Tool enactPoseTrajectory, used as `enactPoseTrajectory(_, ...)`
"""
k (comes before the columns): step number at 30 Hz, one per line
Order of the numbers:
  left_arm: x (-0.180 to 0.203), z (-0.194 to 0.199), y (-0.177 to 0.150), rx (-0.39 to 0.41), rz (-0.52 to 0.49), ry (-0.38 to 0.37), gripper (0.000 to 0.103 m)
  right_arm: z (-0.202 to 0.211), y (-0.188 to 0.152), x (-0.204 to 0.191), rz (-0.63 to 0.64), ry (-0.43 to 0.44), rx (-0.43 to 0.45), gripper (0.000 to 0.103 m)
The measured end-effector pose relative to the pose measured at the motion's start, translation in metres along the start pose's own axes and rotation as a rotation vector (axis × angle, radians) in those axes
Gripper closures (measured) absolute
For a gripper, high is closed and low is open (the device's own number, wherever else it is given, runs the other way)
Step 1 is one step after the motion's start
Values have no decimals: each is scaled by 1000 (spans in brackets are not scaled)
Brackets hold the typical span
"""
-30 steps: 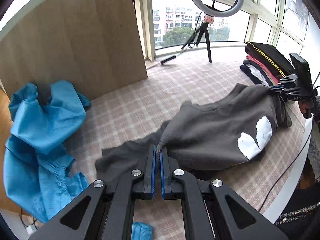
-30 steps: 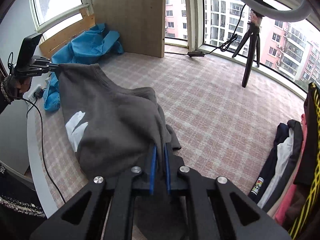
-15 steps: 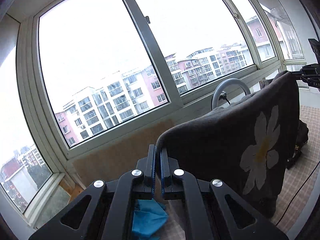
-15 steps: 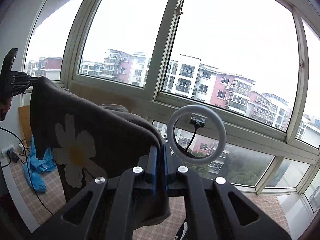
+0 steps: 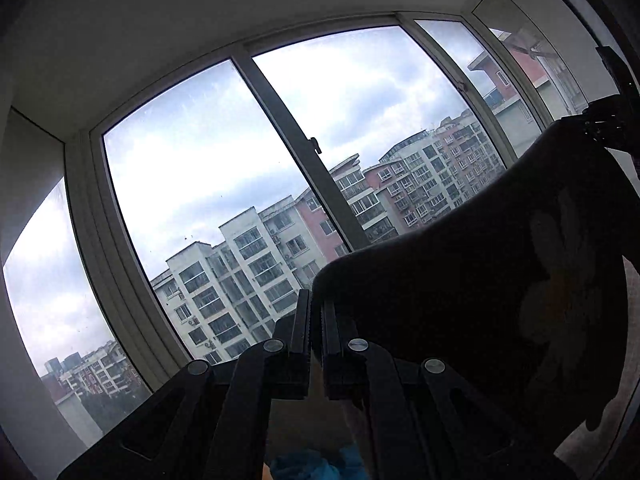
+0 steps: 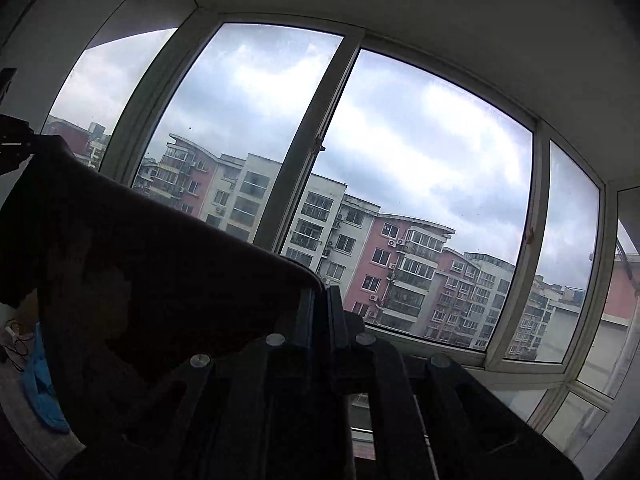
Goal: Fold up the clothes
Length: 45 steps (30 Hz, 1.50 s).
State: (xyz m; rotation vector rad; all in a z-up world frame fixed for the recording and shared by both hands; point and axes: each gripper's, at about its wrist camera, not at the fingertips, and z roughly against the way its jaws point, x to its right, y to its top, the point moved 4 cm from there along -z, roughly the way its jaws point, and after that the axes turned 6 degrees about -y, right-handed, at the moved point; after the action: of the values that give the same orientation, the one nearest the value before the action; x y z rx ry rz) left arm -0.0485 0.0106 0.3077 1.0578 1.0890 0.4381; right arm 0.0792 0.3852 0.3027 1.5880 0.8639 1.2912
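Dark grey soft knit sweater (image 5: 460, 300) hung in the air between both clamped tools: left gripper (image 5: 317, 320) and right gripper (image 6: 320, 308) each pinched an upper edge. Limp, light fabric; corner grips seemed best.

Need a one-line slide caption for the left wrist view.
Left gripper shut on a dark sweater, held up before the window.
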Motion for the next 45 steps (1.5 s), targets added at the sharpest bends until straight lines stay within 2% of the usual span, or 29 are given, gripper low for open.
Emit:
enactPoseTrajectory(3, 8, -47, -17, -72, -3, -6, 100, -37, -15, -11, 22, 6, -46, 98)
enactPoseTrajectory(6, 24, -118, -55, -184, 14, -20, 99, -89, -47, -27, 19, 41, -123, 98)
enactPoseTrajectory(9, 41, -192, -96, -298, 29, -33, 99, -151, -93, -49, 25, 68, -213, 98)
enactPoseTrajectory(12, 69, -261, -149, -410, 25, -41, 99, -205, -148, -81, 78, 57, -299, 98)
enactPoseTrajectory(14, 94, -304, -193, -500, 28, -60, 100, -241, -194, -102, 105, 69, -370, 98)
enactPoseTrajectory(16, 121, -348, -246, -632, 64, -109, 99, -271, -248, -132, 128, 95, -464, 98)
enactPoseTrajectory(17, 134, -370, -273, -698, 81, -134, 95, -285, -279, -150, 151, 110, -533, 97)
enactPoseTrajectory(19, 160, -400, -330, -852, 108, -146, 95, -306, -354, -189, 199, 189, -724, 94)
enactPoseTrajectory(21, 172, -408, -370, -942, 147, -160, 95, -309, -431, -218, 229, 232, -915, 94)
enactPoseTrajectory(22, 173, -404, -380, -955, 171, -169, 95, -307, -454, -221, 237, 232, -978, 94)
enactPoseTrajectory(23, 169, -393, -381, -940, 198, -179, 95, -300, -466, -221, 235, 237, -998, 94)
enactPoseTrajectory(25, 160, -367, -380, -907, 243, -196, 95, -281, -468, -218, 203, 267, -969, 87)
enactPoseTrajectory(27, 143, -328, -368, -864, 260, -200, 94, -261, -448, -208, 122, 302, -928, 66)
enactPoseTrajectory(31, 108, -237, -348, -784, 320, -206, 86, -206, -394, -147, -26, 361, -810, 62)
enactPoseTrajectory(33, 85, -182, -340, -763, 375, -191, 85, -182, -380, -80, -101, 363, -766, 61)
enactPoseTrajectory(34, 75, -154, -335, -755, 403, -189, 82, -163, -373, -57, -169, 370, -746, 59)
enactPoseTrajectory(35, 71, -126, -335, -753, 427, -201, 75, -143, -365, -34, -236, 375, -727, 53)
enactPoseTrajectory(36, 72, -100, -341, -765, 441, -226, 68, -124, -358, -11, -303, 381, -706, 43)
enactPoseTrajectory(37, 79, -77, -347, -787, 446, -259, 55, -105, -355, 12, -376, 392, -687, 37)
enactPoseTrajectory(38, 93, -60, -357, -811, 461, -302, 51, -87, -364, 30, -448, 414, -682, 26)
enactPoseTrajectory(40, 135, -40, -384, -860, 516, -410, 51, -47, -394, 27, -527, 436, -733, 24)
enactPoseTrajectory(41, 156, -29, -398, -885, 544, -465, 51, -31, -417, 16, -523, 421, -784, 24)
enactPoseTrajectory(43, 201, -12, -426, -940, 583, -573, 51, -7, -470, -21, -472, 377, -936, 24)
enactPoseTrajectory(45, 242, -12, -451, -999, 551, -638, 52, 7, -516, -64, -434, 380, -1083, 24)
